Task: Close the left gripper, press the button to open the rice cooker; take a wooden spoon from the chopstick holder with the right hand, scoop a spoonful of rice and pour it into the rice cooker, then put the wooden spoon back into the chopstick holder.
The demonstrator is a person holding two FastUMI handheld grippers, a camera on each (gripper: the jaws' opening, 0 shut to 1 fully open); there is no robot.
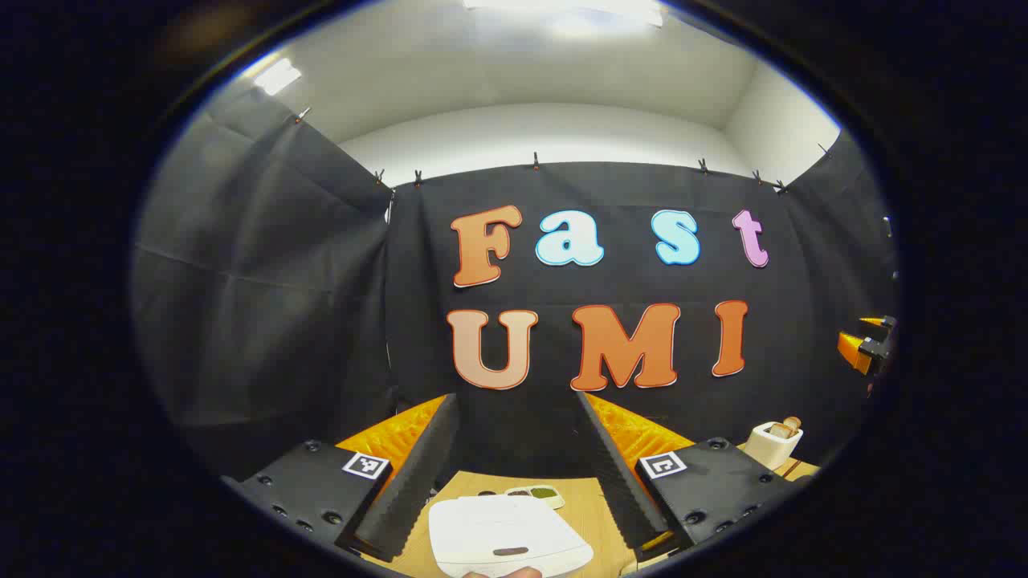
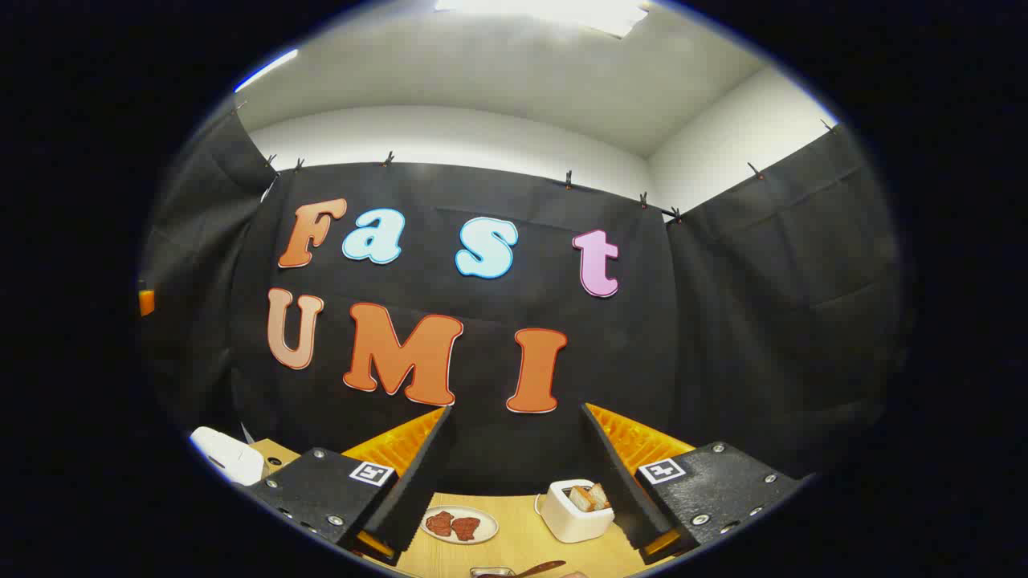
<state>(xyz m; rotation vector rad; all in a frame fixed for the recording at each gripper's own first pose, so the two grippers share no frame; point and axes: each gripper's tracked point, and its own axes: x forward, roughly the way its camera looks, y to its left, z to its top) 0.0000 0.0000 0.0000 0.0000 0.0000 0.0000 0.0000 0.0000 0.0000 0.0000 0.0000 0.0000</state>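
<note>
The white rice cooker (image 1: 510,538), lid down, sits on the wooden table just below my left gripper (image 1: 516,397), whose fingers stand wide apart with nothing between them. It also shows far left as the rice cooker (image 2: 227,456) in the right gripper view. The white chopstick holder (image 2: 574,510), with wooden pieces sticking out of its top, stands close to the right finger of my right gripper (image 2: 516,409), which is open and empty. A brown wooden handle (image 2: 540,568) lies at the bottom edge. The chopstick holder (image 1: 775,443) is at the right in the left gripper view.
A plate with red-brown pieces (image 2: 459,526) lies left of the holder on the wooden table (image 2: 522,546). A small dish with green contents (image 1: 536,496) sits behind the cooker. The other gripper (image 1: 867,349) hangs at the far right edge. Black cloth walls close the booth.
</note>
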